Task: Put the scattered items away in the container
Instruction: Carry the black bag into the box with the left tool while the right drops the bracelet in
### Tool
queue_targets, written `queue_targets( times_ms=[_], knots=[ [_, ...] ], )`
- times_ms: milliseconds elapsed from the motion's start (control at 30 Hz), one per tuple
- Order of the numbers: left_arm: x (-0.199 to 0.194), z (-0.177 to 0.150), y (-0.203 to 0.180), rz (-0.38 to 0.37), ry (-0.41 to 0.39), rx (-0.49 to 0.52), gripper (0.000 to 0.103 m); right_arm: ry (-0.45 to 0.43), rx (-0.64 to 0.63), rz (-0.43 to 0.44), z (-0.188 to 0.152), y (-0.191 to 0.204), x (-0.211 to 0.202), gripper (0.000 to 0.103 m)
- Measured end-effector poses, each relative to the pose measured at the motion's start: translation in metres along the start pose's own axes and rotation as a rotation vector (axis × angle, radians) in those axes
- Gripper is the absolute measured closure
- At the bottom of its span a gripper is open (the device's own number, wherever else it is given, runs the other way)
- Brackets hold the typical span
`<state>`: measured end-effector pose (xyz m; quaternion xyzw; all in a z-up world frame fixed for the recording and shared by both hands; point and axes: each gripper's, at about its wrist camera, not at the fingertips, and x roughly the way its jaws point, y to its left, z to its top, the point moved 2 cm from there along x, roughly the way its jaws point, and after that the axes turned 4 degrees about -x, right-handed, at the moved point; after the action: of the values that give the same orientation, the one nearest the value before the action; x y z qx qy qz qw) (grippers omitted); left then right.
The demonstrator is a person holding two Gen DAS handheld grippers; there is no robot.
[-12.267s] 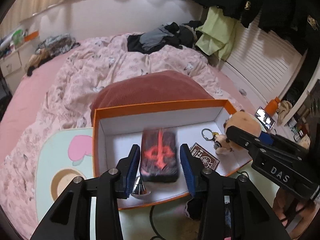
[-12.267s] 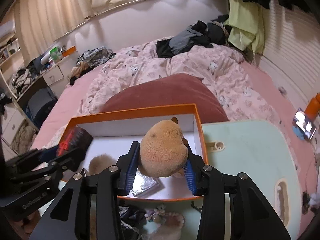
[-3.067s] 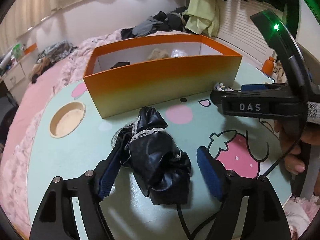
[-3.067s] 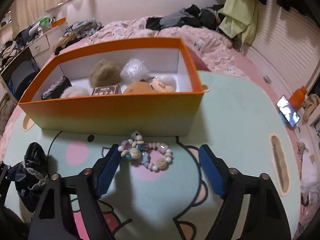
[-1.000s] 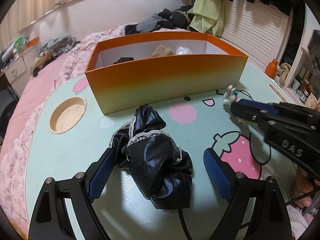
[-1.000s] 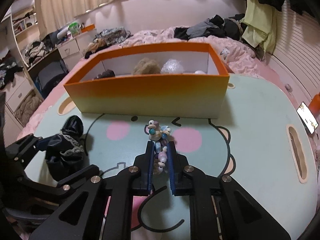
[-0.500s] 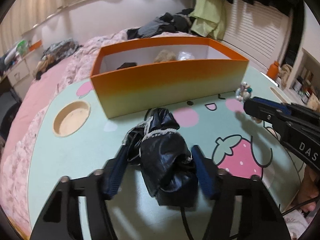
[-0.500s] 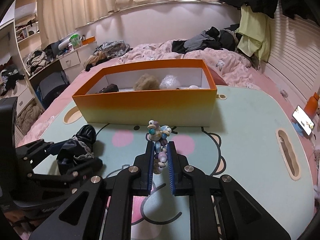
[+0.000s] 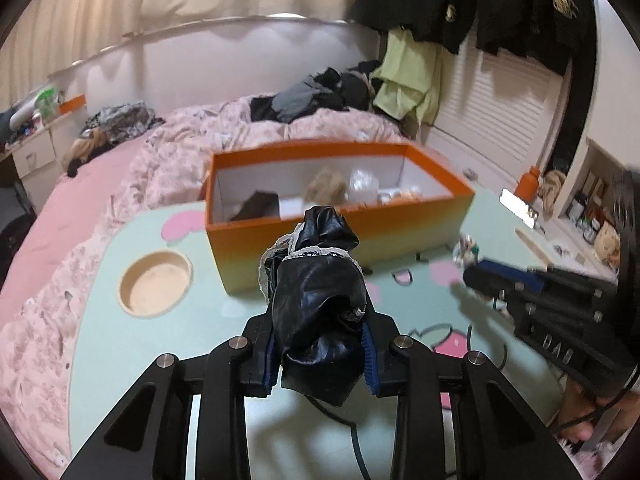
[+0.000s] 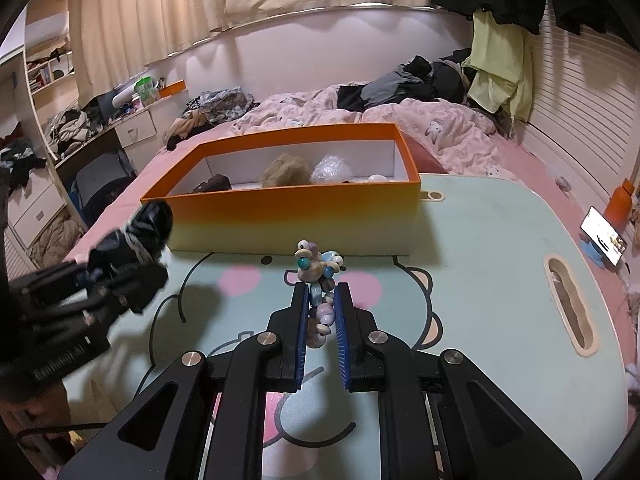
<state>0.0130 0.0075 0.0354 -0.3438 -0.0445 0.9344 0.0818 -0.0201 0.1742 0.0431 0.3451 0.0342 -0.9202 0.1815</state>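
Two tools grip: left tool [image 9: 320, 354] closing on crumpled glossy black lace-trimmed cloth [image 9: 316, 300], right tool [image 10: 322, 322] clamping rounded beads [image 10: 318, 280].

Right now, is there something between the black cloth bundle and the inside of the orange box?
Only the orange box's near wall stands between them. The black cloth bundle, in the closing left gripper, must clear its rim; nothing else visible blocks it.

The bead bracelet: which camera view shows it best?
The right wrist view: the bead bracelet sits centred and sharp, pinched in the right gripper. The left wrist view shows it only as a small blur near the orange box.
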Motion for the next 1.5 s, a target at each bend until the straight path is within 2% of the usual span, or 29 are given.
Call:
queue_targets(
  times_ms=[233, 333, 467, 700, 1000, 1500],
  knots=[
    [-0.003, 0.032, -0.001, 0.011, -0.043, 0.015, 0.072, -0.029, -0.018, 0.007, 0.021, 0.000, -0.003, 0.089],
    [0.003, 0.047, 0.001, -0.015, -0.018, 0.000, 0.072, -0.067, -0.018, 0.026, 0.038, 0.002, -0.009, 0.089],
    [0.013, 0.068, 0.004, 0.003, 0.001, 0.008, 0.072, -0.110, -0.032, 0.023, 0.068, 0.004, -0.008, 0.089],
    [0.047, 0.092, 0.015, 0.021, 0.055, -0.010, 0.072, -0.089, -0.014, 0.011, 0.106, -0.003, 0.024, 0.089],
    [0.077, 0.095, 0.017, 0.037, 0.107, -0.025, 0.072, 0.013, 0.006, 0.010, 0.100, -0.009, 0.065, 0.089],
    [0.090, 0.088, 0.016, 0.043, 0.150, -0.028, 0.070, 0.048, 0.014, 0.002, 0.096, -0.009, 0.075, 0.089]
  ],
)
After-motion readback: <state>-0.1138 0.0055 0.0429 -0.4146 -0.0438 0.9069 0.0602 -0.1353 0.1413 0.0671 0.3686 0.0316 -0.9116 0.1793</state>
